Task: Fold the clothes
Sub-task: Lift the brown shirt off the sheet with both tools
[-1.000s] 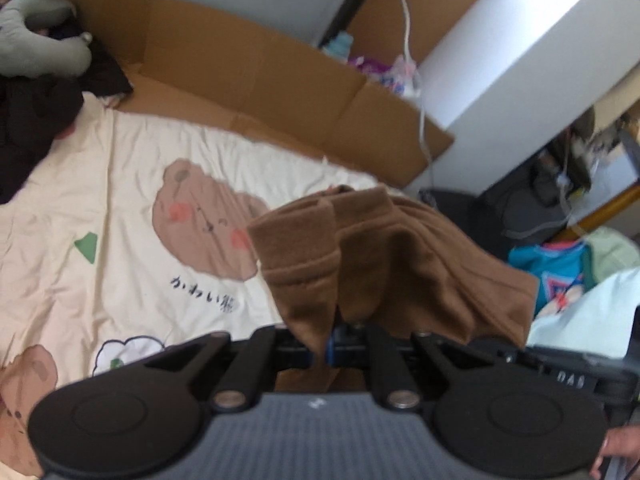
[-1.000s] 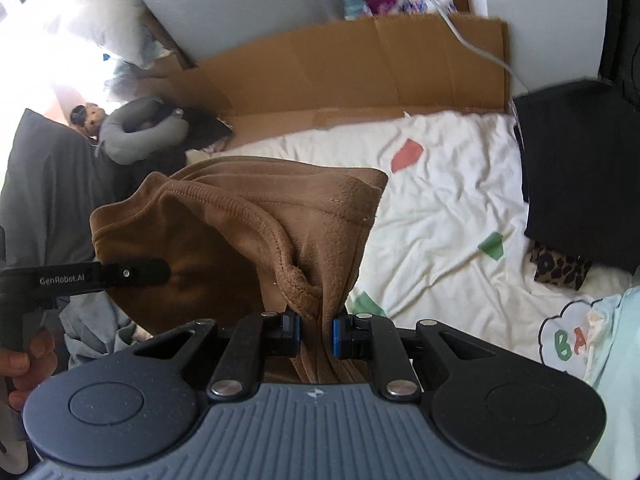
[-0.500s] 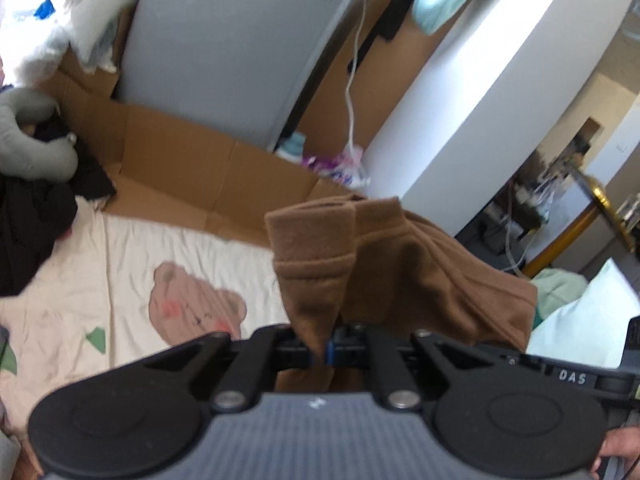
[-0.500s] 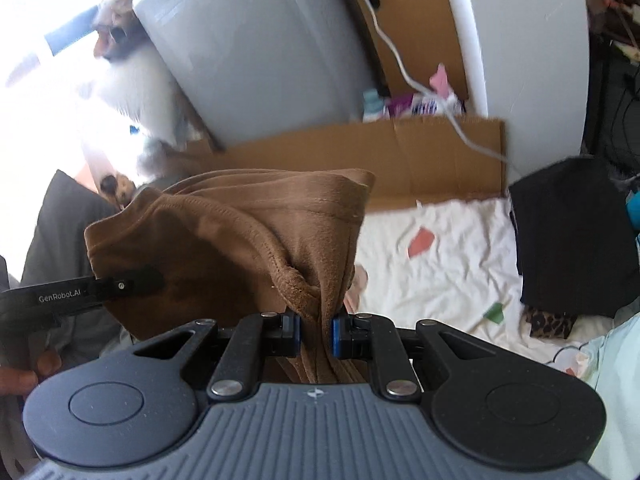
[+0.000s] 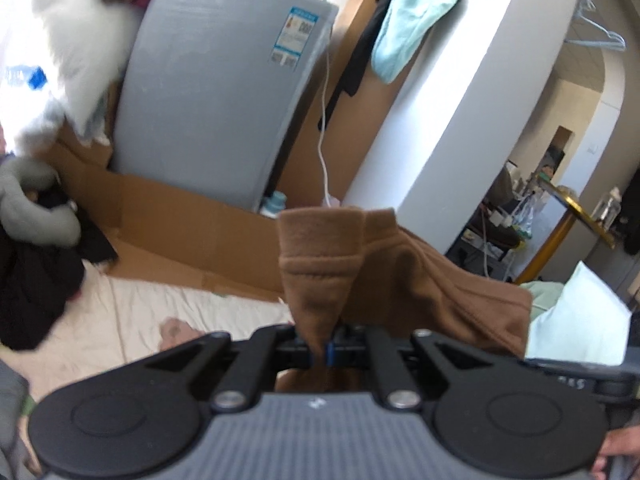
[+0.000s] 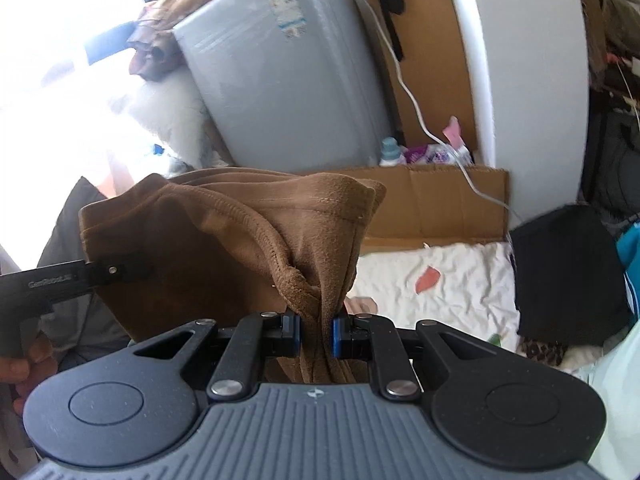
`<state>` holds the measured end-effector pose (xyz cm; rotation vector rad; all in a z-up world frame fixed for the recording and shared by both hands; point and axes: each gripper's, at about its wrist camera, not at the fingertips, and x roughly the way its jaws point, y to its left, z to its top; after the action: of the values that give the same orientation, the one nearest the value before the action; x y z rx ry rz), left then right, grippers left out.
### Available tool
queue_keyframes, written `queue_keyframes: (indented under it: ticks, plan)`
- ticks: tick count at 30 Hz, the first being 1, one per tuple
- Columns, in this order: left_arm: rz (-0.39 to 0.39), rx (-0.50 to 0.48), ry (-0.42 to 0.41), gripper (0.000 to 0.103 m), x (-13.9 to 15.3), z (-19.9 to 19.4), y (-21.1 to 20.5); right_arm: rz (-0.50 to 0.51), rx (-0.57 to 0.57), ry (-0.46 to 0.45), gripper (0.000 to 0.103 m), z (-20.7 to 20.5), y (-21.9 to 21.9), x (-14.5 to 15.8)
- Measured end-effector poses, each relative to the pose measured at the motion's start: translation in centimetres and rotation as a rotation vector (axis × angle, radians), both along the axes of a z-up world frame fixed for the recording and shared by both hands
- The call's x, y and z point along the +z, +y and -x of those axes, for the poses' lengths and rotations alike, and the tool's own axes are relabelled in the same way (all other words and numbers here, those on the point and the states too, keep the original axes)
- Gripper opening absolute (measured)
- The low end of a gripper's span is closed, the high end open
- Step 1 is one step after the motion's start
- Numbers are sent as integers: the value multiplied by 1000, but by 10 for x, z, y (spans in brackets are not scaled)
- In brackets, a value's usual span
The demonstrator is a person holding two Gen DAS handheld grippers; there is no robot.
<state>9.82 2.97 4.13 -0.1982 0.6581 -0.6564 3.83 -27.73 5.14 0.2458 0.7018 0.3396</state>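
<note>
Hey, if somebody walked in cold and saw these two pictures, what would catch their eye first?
First the brown garment, bunched mid-frame in both views and pinched at once by the right claw and the left claw. Behind it stands a big grey appliance against the cardboard. Below lies the cream printed bedsheet, with a black garment at its right edge.

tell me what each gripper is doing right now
left gripper: shut on the brown garment
right gripper: shut on the brown garment
</note>
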Motion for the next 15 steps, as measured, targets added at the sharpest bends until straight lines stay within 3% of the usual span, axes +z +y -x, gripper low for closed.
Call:
queue_keyframes:
  ticks: [15]
  plan:
    - [-33, -18, -23, 6, -3, 5, -21, 82, 2, -46, 13, 12, 5, 9]
